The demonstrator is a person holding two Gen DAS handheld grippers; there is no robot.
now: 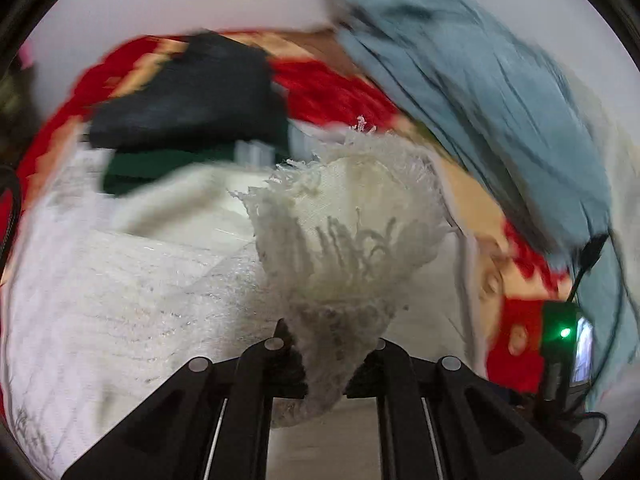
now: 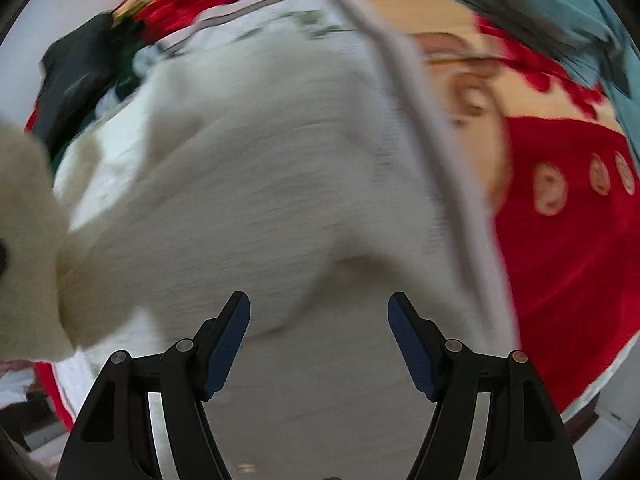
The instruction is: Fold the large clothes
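Note:
My left gripper is shut on a frayed edge of a cream white knitted garment. The pinched cloth bunches up between the fingers and fans out above them. The rest of that garment lies spread below, blurred by motion. In the right wrist view the same white garment covers the middle of the surface, with a lifted fold at the left edge. My right gripper hangs above it, open, with nothing between its blue pads.
A red and tan patterned cover lies under the clothes. A black garment over a green one sits at the back. A light blue cloth hangs at the right. A device with a green light stands at the right edge.

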